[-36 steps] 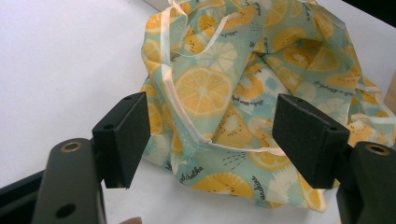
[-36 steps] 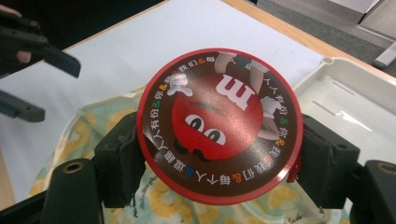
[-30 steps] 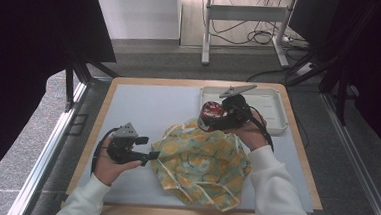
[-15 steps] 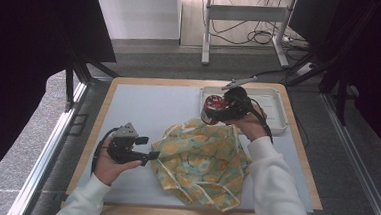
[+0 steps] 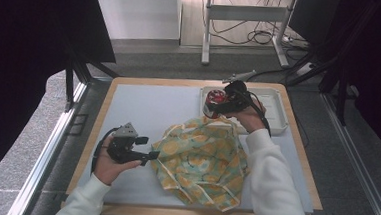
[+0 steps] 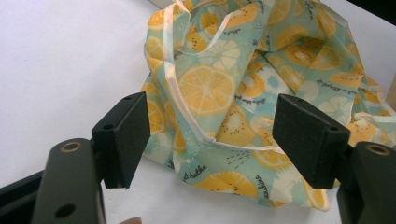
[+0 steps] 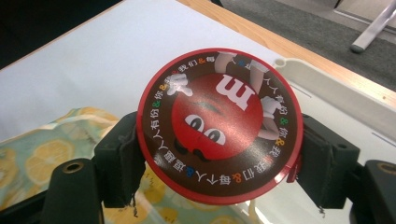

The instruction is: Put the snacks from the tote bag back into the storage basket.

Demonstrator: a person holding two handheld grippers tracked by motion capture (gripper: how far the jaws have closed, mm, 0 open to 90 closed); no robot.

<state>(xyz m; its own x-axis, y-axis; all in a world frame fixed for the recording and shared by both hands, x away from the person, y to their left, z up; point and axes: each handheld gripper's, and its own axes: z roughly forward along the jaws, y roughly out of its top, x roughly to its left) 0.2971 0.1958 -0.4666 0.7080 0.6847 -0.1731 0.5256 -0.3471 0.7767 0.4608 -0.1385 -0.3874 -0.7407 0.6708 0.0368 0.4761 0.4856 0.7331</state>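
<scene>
Right tool grips a round candy tin; left tool waits spread at the fabric bag.

The right tool (image 7: 219,154) pinches the red-lidded candy tin (image 7: 219,126) by its sides, held off the counter (image 5: 143,104) over the near corner of the white tray (image 5: 273,117) and just beyond the lemon-print fabric bag (image 5: 200,160); judged a carry toward the bag. The left tool (image 6: 210,135) stands spread and empty, its jaws either side of the bag's pale-trimmed edge without touching it, likely placed to catch the rim and hold the mouth open. The bag lies crumpled mid-counter. Its opening cannot be made out among the folds, nor whether anything is inside. The tin's body is hidden beneath its lid, and the tray's contents are hard to tell.
</scene>
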